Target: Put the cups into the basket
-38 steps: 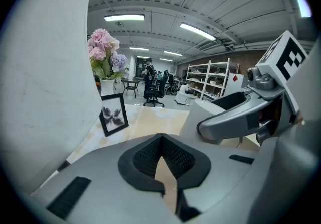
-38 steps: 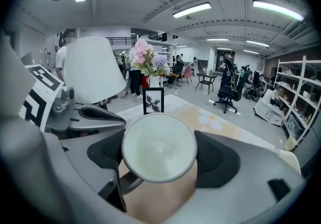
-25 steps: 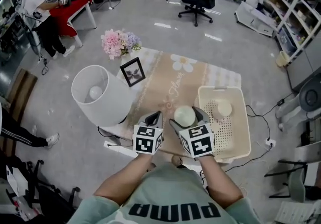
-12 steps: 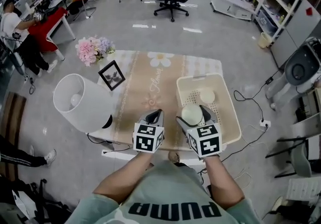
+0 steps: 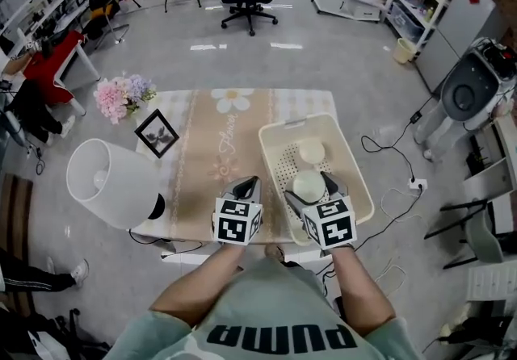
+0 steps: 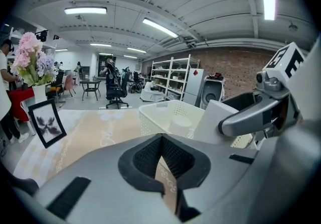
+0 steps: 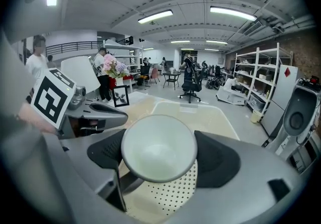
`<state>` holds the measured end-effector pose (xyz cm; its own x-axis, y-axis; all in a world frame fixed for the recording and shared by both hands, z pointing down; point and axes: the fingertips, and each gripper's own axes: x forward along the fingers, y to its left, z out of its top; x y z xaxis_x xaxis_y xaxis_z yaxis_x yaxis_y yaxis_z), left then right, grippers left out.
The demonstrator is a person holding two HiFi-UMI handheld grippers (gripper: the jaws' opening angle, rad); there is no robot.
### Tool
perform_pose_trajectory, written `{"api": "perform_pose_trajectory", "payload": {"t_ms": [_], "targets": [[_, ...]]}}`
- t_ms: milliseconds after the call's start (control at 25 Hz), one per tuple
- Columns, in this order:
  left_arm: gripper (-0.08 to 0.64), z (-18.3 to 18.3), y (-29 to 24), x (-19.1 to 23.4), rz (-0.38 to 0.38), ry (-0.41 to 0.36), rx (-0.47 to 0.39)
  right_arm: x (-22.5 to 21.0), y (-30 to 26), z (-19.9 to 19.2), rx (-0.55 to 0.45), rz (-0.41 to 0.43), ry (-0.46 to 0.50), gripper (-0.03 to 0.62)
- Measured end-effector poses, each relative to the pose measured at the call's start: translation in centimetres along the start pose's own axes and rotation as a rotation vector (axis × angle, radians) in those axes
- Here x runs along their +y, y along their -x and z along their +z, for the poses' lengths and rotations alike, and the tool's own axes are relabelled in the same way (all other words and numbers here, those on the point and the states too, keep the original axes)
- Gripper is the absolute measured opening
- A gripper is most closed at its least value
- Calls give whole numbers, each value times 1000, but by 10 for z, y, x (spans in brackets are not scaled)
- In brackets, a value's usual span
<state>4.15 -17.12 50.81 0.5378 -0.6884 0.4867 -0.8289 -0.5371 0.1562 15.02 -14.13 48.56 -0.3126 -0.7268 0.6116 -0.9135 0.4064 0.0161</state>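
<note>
Over the table's (image 5: 194, 166) basket (image 5: 360, 189), right tool (image 5: 310, 189) grips cup (image 5: 308, 184); shirt (image 5: 275, 324) reads PUMA.

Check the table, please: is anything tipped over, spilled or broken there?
Nothing stands out. The flowers and picture frame stand upright on the table; one cup sits in the basket, and the right gripper holds another cup above it.

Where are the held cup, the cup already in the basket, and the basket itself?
held cup (image 7: 159, 147): right gripper view, on its inside bottom.
second cup (image 5: 311, 151): head view, on its middle.
basket (image 5: 296, 123): head view, on the far rim.
</note>
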Motion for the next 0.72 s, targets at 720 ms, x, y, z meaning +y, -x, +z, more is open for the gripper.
{"api": "perform_pose_trajectory", "payload": {"t_ms": [720], "targets": [[5,-26,-26,19,61,65,72,-6,-68,-51,177,100,59,393]]}}
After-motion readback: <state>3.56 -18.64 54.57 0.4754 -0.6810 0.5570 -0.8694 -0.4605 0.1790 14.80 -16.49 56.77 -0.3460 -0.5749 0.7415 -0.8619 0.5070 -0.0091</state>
